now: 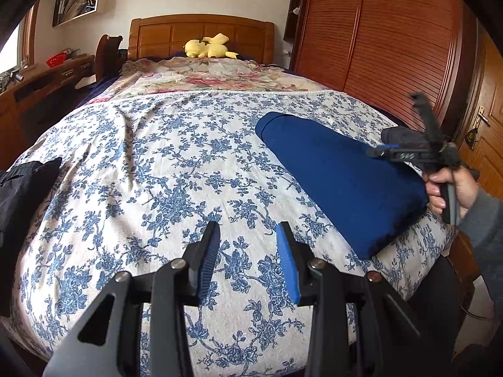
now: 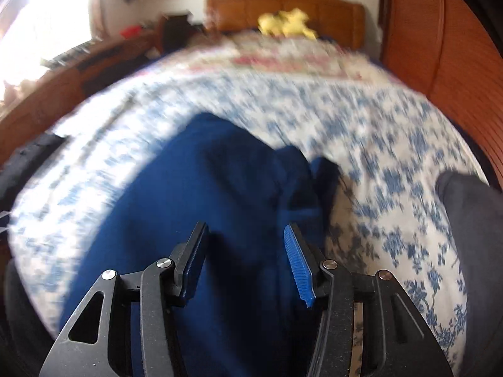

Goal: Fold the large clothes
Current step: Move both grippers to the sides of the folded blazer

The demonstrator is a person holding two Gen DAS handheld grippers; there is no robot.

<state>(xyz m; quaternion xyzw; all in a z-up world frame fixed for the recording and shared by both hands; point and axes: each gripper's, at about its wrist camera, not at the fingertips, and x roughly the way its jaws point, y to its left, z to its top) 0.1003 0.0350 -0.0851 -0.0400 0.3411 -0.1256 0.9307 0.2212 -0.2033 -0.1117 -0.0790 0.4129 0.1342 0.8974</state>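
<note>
My left gripper point(image 1: 248, 251) is hovering with its fingers point(image 1: 209, 257) partly spread; nothing is sitting between the blue pads, only the flowered bedspread point(image 1: 151, 169) showing below the gap. The tips are hanging above the near part of the bed, apart from any garment.

My right gripper point(image 2: 246, 257) is likewise standing with its fingers point(image 2: 297, 264) spread. The folded blue garment point(image 2: 195, 220) is filling the gap in the right wrist view, but the pads are not pressing on it; I am seeing free space on each side. That view is blurring toward the far end of the bed. In the left wrist view the same right gripper point(image 1: 399, 135) is poised over the right edge of the blue garment point(image 1: 339, 179), my right hand point(image 1: 452, 188) wrapping the handle and a grey sleeve point(image 1: 484, 220) trailing from the wrist.

The blue garment is lying as a long folded bundle on the right half of the bed, running at a slant from near the middle of the bedspread to its near right corner. A dark piece of clothing point(image 1: 25, 188) is resting at the left edge of the bed, well apart from the blue one.

Further out: a pink-flowered cover point(image 1: 204, 78) is lying beyond the blue-patterned bedspread, a yellow plush toy point(image 1: 209, 48) is sitting against the wooden headboard point(image 1: 201, 31), and a slatted wooden wardrobe point(image 1: 393, 47) is standing along the right side.
</note>
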